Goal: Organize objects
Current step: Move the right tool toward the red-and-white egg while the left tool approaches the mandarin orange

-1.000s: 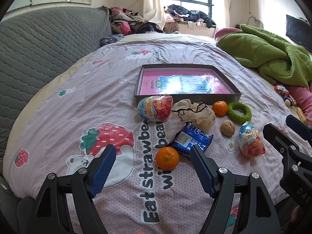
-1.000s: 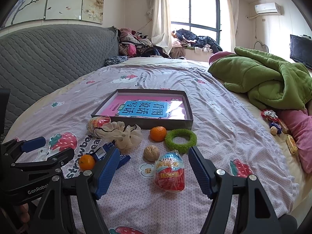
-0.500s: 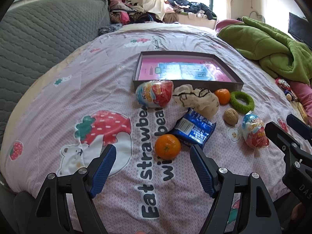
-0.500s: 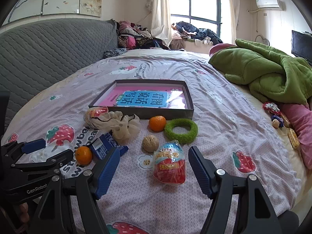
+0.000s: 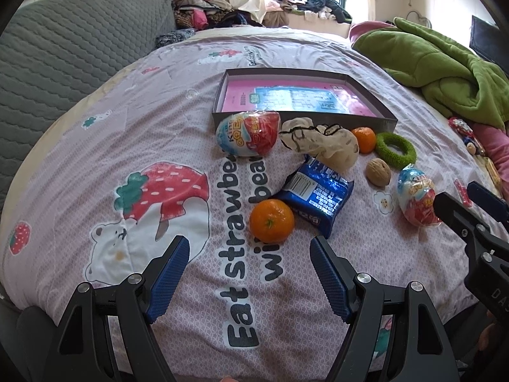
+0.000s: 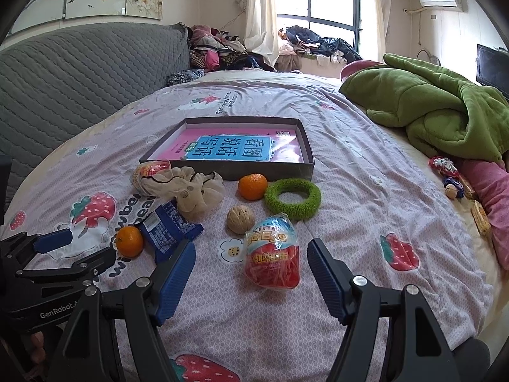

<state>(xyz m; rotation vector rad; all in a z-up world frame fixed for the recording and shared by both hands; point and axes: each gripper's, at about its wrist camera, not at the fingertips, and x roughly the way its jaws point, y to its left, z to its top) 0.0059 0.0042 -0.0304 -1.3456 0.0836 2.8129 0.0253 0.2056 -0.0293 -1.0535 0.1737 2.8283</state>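
A shallow grey box (image 5: 386,121) (image 6: 270,169) with a pink book inside lies on the bed. In front of it are a wrapped toy egg (image 5: 248,133), a cream scrunchie (image 5: 321,141) (image 6: 191,187), a small orange (image 5: 364,139) (image 6: 253,186), a green ring (image 5: 396,150) (image 6: 292,198), a walnut (image 5: 378,172) (image 6: 240,219), a blue snack packet (image 5: 316,194) (image 6: 167,229), a near orange (image 5: 271,220) (image 6: 128,241) and a second toy egg (image 5: 416,200) (image 6: 273,254). My left gripper (image 5: 249,270) is open just short of the near orange. My right gripper (image 6: 251,273) is open around the second toy egg's near end.
The bedsheet (image 5: 95,146) is pink with strawberry prints. A green blanket (image 5: 442,63) (image 6: 429,108) is heaped at the right, with small toys and snacks (image 6: 455,181) beside a pink pillow. A grey quilted headboard (image 6: 73,70) rises at the left. Clothes are piled by the window.
Both grippers have moved forward and lower toward the objects. The near orange and the second toy egg now sit closer to the fingertips. Nothing was grasped.
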